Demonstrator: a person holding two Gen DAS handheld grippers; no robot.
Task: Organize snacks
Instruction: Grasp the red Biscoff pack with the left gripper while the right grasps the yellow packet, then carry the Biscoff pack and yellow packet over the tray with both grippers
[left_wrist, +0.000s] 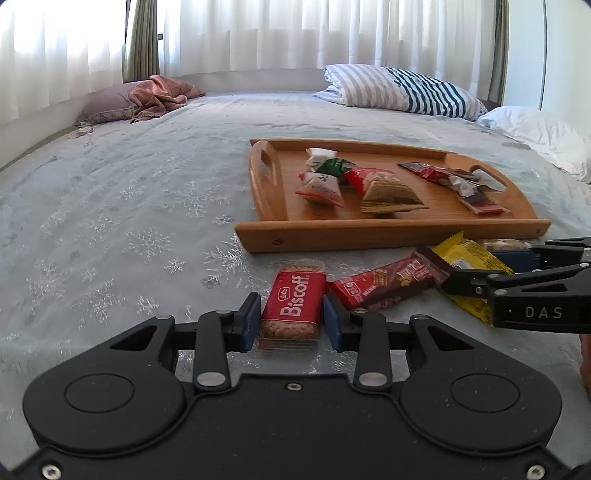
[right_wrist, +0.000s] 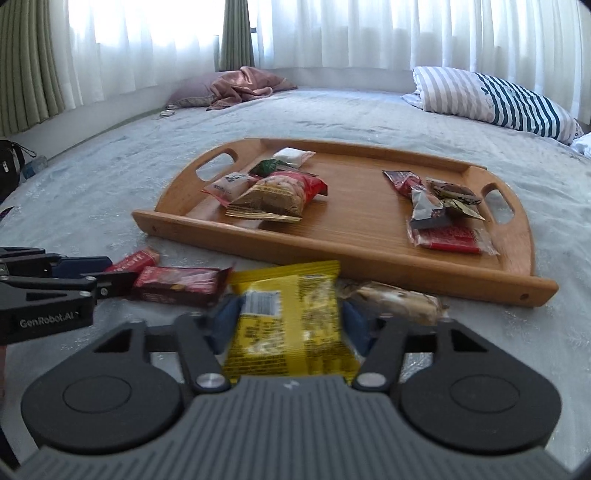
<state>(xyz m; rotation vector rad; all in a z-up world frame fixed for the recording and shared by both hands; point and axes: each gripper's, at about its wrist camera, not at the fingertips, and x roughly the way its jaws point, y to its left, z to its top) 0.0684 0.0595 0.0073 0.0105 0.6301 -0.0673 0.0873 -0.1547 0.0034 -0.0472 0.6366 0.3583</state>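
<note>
Red Biscoff packet (left_wrist: 293, 308), glossy rectangular wrapper, lay flat on the bed (left_wrist: 129, 206) just off the wooden tray's (left_wrist: 388, 236) near edge, left gripper (left_wrist: 291, 325) clamped on its sides with blue pads. Right gripper (right_wrist: 286, 325) gripped a crinkled yellow foil packet (right_wrist: 291, 325), blurred. Dark red bar (left_wrist: 384, 282) lay between the two. Tray smooth, oval-handled, carrying loose wrapped snacks (right_wrist: 273, 192); bedspread pale, snowflake-patterned

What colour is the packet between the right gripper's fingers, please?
Yellow packet, clearest in the right wrist view.

Red Biscoff packet (left_wrist: 293, 306), yellow packet (right_wrist: 288, 317), on bedspread
</note>
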